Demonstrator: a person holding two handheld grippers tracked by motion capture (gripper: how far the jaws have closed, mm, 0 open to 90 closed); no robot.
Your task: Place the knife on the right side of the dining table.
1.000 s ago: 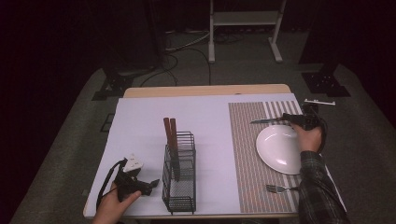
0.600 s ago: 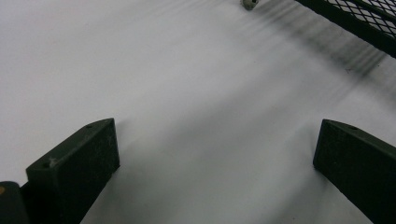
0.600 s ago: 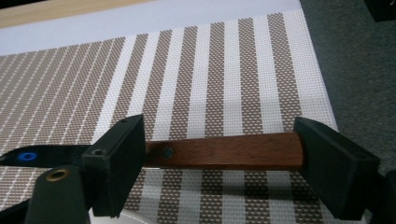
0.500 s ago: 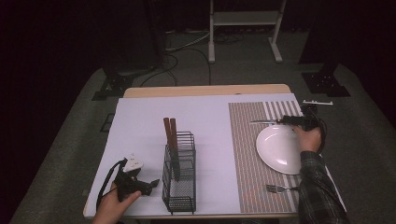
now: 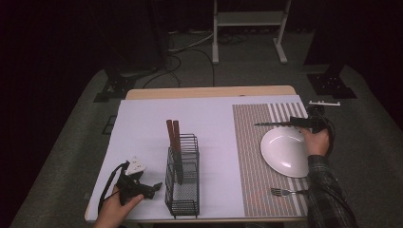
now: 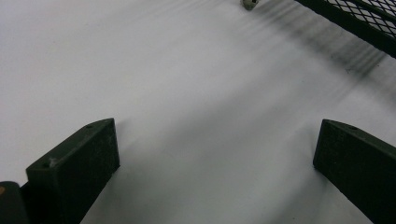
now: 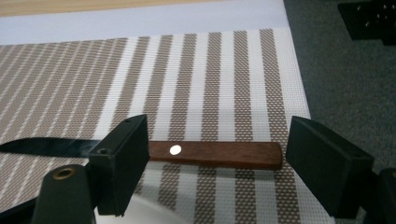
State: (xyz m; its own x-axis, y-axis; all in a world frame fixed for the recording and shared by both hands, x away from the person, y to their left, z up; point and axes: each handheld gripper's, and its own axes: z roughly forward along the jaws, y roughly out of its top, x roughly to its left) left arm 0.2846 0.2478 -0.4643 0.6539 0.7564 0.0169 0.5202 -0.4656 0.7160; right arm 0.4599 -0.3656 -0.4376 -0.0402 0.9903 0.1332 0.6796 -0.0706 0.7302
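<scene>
— Lying flat on the striped placemat (image 5: 256, 156) near the counter's (image 5: 204, 92) far right corner: a knife (image 7: 212, 154) with a brown wooden handle, one pale rivet, dark blade pointing toward the left edge.

— Being gripped?

— Not touching it. Right tool (image 7: 212, 163) hanging released, jaws spread wide, one at each end of the handle, with the blade running on behind the left jaw. Seen from the high view, sitting at the mat's far right with the person's right hand (image 5: 317, 141) behind it.

— Just beside the knife?

— A white plate (image 5: 285, 152), resting on the mat on the near side of the knife, its rim peeking in at the bottom of the right gripper view. Nearer the front edge, a fork (image 5: 285, 192), lying on the mat with tines pointing left.

— Toward the middle?

— A black wire caddy (image 5: 183, 183), standing upright on the white sheet (image 5: 142, 128) close to the front edge, carrying two more brown wooden handles (image 5: 173, 135) poking up from its far end.

— And the front left corner?

— Left tool (image 5: 154, 186) lying low over the white sheet, held by the left hand (image 5: 114, 209), jaws released and wide apart, gripping nothing. Pointing toward the caddy, just short of it; black mesh crossing the upper right of the left gripper view.
</scene>
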